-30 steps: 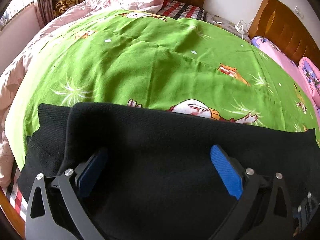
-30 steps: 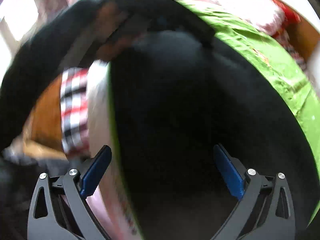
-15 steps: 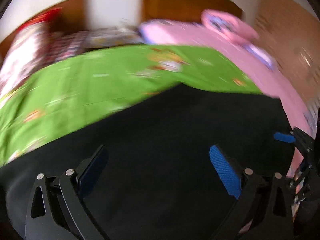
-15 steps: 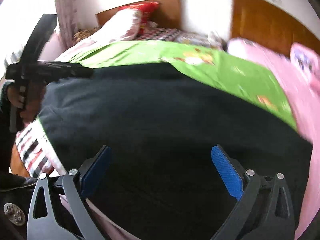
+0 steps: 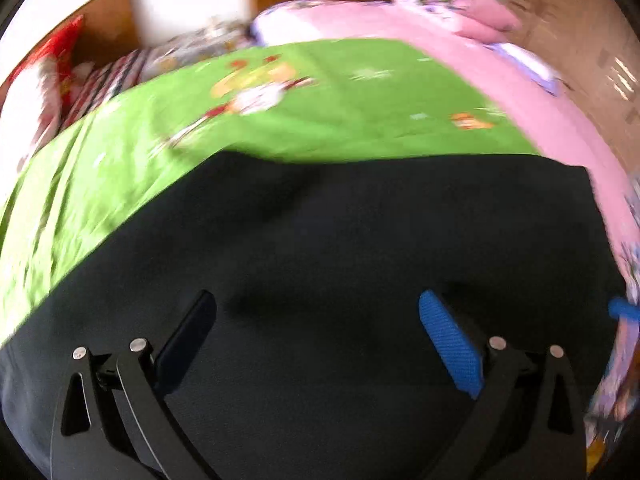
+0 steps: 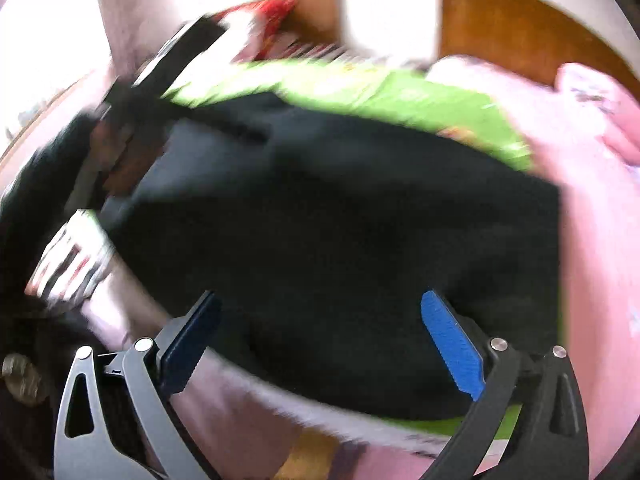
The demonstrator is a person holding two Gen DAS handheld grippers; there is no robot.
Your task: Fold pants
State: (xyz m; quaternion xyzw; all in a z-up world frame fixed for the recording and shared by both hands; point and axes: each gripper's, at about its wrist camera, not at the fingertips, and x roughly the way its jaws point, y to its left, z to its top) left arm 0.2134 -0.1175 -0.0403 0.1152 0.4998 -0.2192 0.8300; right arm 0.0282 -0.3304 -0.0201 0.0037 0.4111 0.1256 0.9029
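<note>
Black pants [image 5: 340, 248] lie spread flat on a green cartoon-print sheet [image 5: 320, 112] on the bed. My left gripper [image 5: 316, 336] is open and empty, just above the pants. In the right wrist view the pants [image 6: 340, 220] fill the middle. My right gripper [image 6: 320, 340] is open and empty over their near edge. The left gripper [image 6: 160, 80] shows there at the far left end of the pants, blurred. A blue fingertip of the right gripper [image 5: 624, 308] shows at the right edge of the left wrist view.
A pink quilt [image 5: 460, 36] lies to the right of the green sheet. Pillows and a checked cloth [image 5: 108, 76] sit by the wooden headboard [image 6: 520, 28]. The bed's near edge with pink bedding [image 6: 260, 408] is under my right gripper.
Both views have swung right along the pants and are motion-blurred. The left gripper has turned from the waist end toward the pink quilt side. Both grippers stay open.
</note>
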